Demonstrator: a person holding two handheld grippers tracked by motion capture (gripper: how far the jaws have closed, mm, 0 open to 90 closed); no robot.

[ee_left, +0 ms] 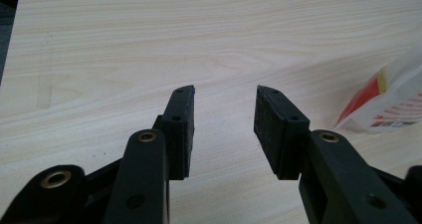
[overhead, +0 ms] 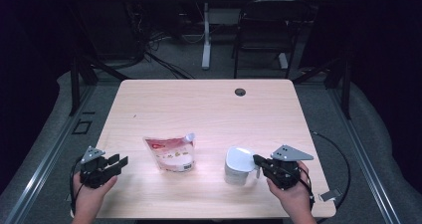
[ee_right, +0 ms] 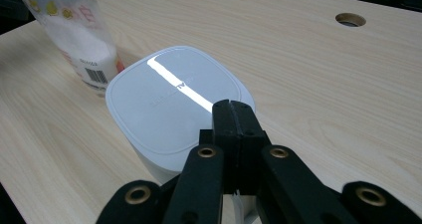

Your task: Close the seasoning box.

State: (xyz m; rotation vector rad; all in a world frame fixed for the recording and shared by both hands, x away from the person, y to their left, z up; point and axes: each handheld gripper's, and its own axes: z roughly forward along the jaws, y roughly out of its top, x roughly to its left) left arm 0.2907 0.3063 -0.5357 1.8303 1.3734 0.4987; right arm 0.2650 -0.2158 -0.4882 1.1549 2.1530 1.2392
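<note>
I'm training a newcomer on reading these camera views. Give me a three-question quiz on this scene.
1. True or false: the left gripper has its jaws apart with nothing between them.
2. Which thing lies between the two grippers, nearer the left one? A) pouch B) white container
3. The right gripper is at the lid edge of which thing?

Key: 1 true; 2 A; 3 the white container.
</note>
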